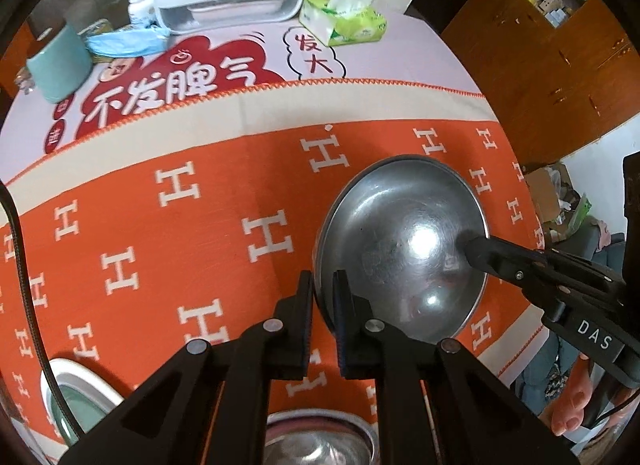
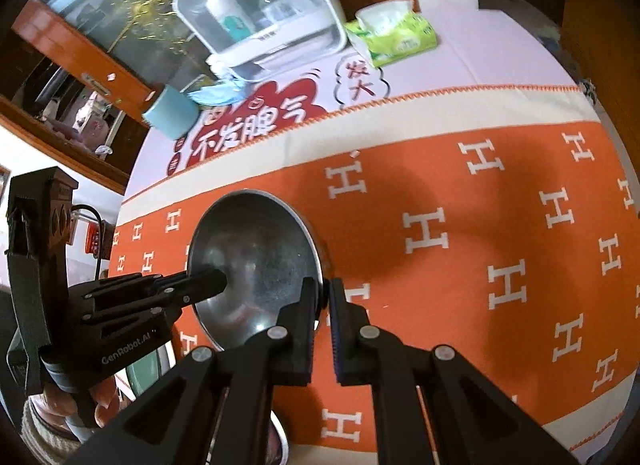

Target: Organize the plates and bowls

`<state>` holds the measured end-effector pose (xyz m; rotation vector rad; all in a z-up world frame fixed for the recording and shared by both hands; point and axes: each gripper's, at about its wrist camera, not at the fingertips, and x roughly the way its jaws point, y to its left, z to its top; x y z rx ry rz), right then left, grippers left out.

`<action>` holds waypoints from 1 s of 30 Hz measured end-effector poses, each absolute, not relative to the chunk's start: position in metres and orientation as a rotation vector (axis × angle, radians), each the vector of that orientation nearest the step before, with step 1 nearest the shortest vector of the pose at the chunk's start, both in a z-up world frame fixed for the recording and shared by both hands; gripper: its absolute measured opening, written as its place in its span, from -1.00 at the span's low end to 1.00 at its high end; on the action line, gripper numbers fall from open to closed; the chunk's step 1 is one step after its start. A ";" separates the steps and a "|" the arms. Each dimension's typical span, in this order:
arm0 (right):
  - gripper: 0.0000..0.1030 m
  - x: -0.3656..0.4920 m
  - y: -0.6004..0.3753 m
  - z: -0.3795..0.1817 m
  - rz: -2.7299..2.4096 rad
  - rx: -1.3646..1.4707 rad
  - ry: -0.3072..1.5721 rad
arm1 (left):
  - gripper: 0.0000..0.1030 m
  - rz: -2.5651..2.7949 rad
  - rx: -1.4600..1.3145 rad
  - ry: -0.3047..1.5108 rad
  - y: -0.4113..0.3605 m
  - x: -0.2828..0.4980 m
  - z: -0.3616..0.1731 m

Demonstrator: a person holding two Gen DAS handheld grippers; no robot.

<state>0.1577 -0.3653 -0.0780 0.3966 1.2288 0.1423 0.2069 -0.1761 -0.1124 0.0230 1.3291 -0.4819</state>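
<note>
Both grippers are pinching the same steel bowl (image 1: 402, 249) by its rim: left gripper (image 1: 323, 305) is clamping the near-left edge, right gripper (image 2: 325, 305) is clamping the opposite side. The bowl's sitting tilted over the orange H-pattern cloth (image 1: 160, 233), with a tissue pack (image 1: 343, 17) way off behind.

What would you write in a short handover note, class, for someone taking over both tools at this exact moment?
Left tool: shut on the steel bowl's left rim.
Right tool: shut on the opposite rim of the same bowl, so it is held from both sides above the orange cloth.
A second metal bowl and a green-and-white dish sit at the near edge.
Done: bowl gripped.
Left: place it, probably into the metal bowl.
</note>
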 end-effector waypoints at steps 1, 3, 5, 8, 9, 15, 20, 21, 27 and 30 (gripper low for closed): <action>-0.87 0.155 -0.362 -0.074 0.147 0.390 1.225 | -0.86 -0.478 0.023 1.324 -0.173 0.203 -0.109; -0.87 0.149 -0.355 -0.067 0.159 0.379 1.215 | -0.86 -0.473 0.020 1.316 -0.166 0.196 -0.102; -0.87 0.142 -0.347 -0.060 0.173 0.370 1.210 | -0.86 -0.471 0.021 1.309 -0.156 0.188 -0.097; -0.87 0.130 -0.334 -0.053 0.196 0.352 1.207 | -0.85 -0.469 0.021 1.299 -0.143 0.172 -0.090; -0.87 0.127 -0.330 -0.052 0.201 0.346 1.206 | -0.85 -0.469 0.021 1.296 -0.137 0.166 -0.088; -0.87 0.097 -0.304 -0.049 0.247 0.328 1.224 | -0.82 -0.482 0.008 1.305 -0.107 0.126 -0.087; -0.87 0.071 -0.281 -0.062 0.279 0.308 1.273 | -0.81 -0.470 0.012 1.340 -0.089 0.090 -0.101; -0.87 0.066 -0.275 -0.066 0.284 0.300 1.288 | -0.81 -0.465 0.017 1.346 -0.086 0.084 -0.104; -0.87 0.044 -0.256 -0.092 0.297 0.255 1.366 | -0.80 -0.448 0.027 1.395 -0.075 0.051 -0.129; -0.87 0.034 -0.250 -0.101 0.292 0.235 1.395 | -0.80 -0.442 0.039 1.422 -0.075 0.040 -0.141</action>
